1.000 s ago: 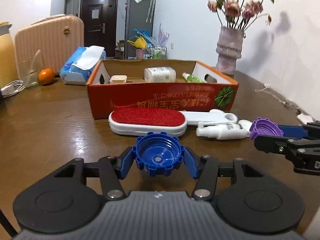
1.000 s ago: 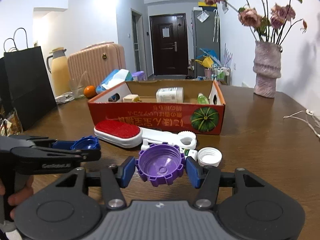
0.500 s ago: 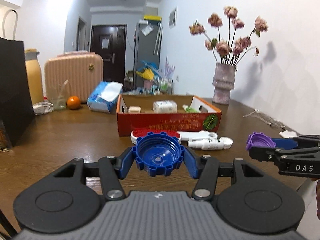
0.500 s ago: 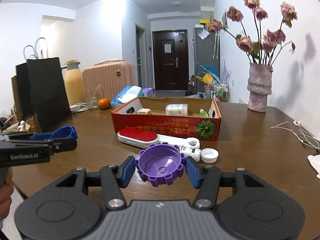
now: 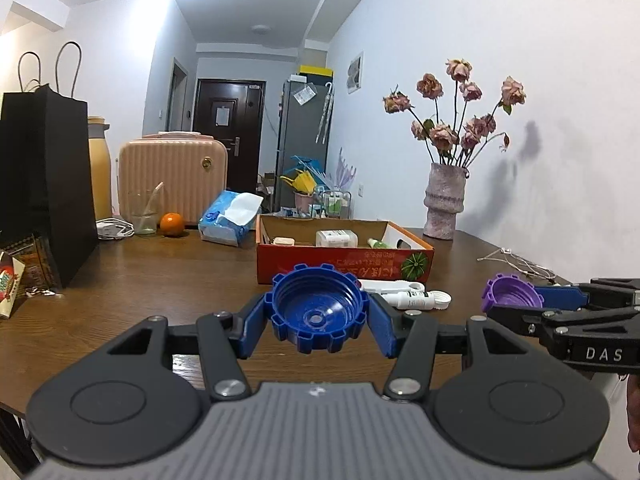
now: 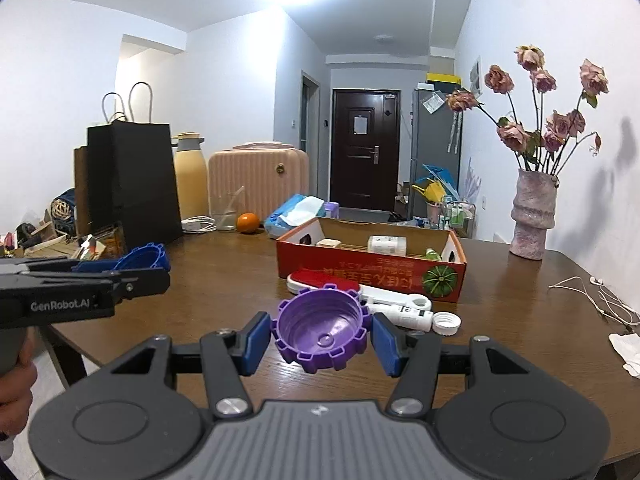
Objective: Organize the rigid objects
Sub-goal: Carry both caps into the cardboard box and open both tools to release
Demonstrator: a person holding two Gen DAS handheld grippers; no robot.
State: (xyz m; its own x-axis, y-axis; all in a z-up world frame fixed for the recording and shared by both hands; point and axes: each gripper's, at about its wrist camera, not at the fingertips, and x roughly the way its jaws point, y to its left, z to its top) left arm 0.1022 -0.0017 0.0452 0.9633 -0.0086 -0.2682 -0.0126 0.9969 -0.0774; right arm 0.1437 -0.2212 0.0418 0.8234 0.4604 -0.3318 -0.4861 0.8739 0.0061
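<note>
**A:** What have you got in your tongs?

**B:** My left gripper [image 5: 318, 318] is clamped on the blue cap [image 5: 318, 314], hollow side toward me, blue pads against its toothed rim. My right gripper [image 6: 320, 334] grips the purple cap [image 6: 322, 326] the same way. Both are in the air at the near edge of the table [image 6: 224, 264], well apart from each other.

**A:** Where do they go?

**B:** My guess is the red cardboard box [image 6: 370, 270], out in the middle of the table. It's open on top and already holds a white bottle [image 6: 386, 244], a small beige block [image 6: 330, 243] and a green tube [image 6: 432, 254].

**A:** How do you do that cleanly?

**B:** I'd carry each cap high enough to pass the near wall of the box, keep it level so the teeth don't slip off the pads, and let go only over a bare patch of the floor, probably left of the white bottle.

**A:** Anything in the way?

**B:** Just in front of the box lie a red lint brush [image 6: 316, 280], a white flat tool [image 6: 400, 300], a white tube [image 6: 404, 314] and a loose white cap [image 6: 446, 322]. A low approach would knock them. At the far right stands the vase [image 6: 532, 216] of dried roses; a white cord [image 6: 592, 294] trails on the right. The black paper bag [image 5: 40, 184], glass [image 5: 144, 212], orange [image 5: 172, 224] and tissue pack [image 5: 230, 220] sit to the left, clear of my line.
</note>
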